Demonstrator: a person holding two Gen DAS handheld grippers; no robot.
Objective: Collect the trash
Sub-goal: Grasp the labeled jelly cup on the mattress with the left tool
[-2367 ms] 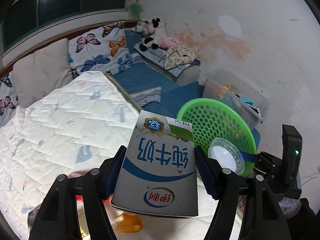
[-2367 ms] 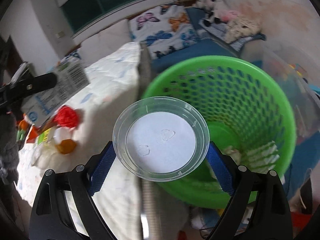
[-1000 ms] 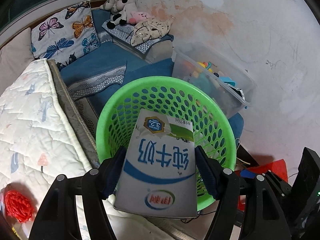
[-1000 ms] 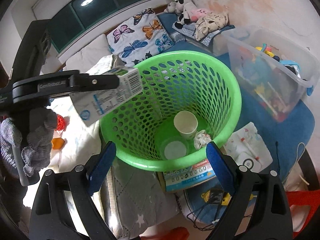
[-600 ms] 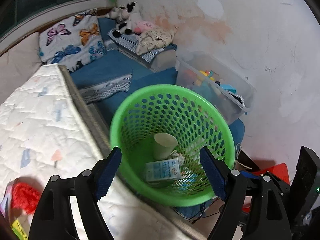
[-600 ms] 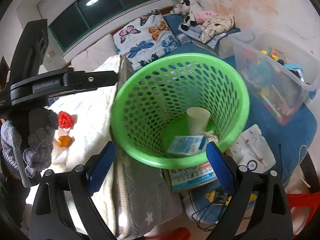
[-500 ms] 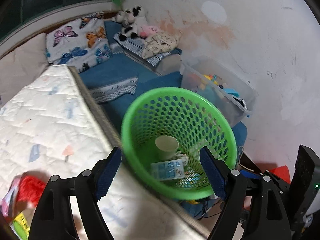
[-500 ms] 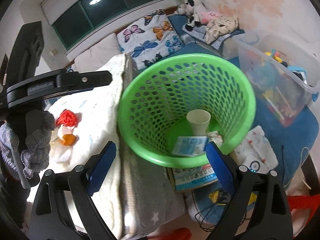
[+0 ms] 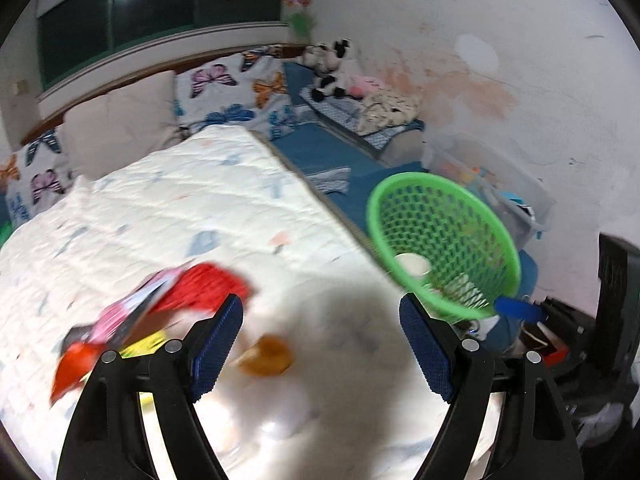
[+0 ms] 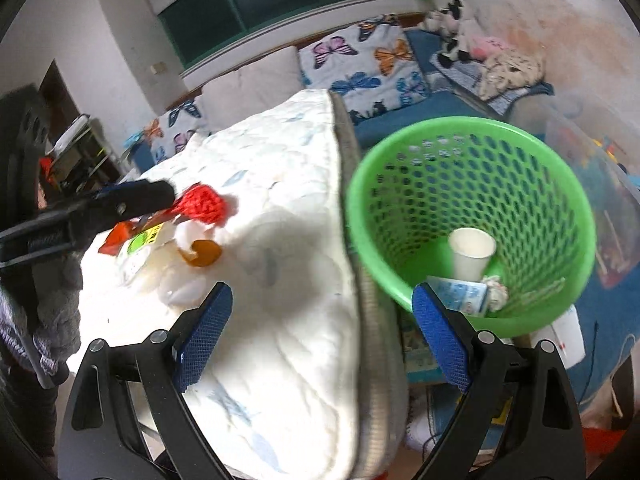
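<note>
Left gripper (image 9: 321, 338) wide open, empty; right gripper (image 10: 322, 330) likewise. Cup (image 10: 471, 253), carton (image 10: 460, 289) already in green basket (image 10: 560, 316). Left on bed (image 9: 180, 208): red netting (image 9: 204, 286), wrappers (image 9: 120, 320), blurred, possibly orange peel (image 9: 266, 356).

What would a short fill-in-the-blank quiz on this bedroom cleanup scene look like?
1. The paper cup sits inside the ____ basket.
2. Both the left gripper and right gripper hold ____.
3. The red net lies on the ____.

Missing words: green; nothing; mattress
</note>
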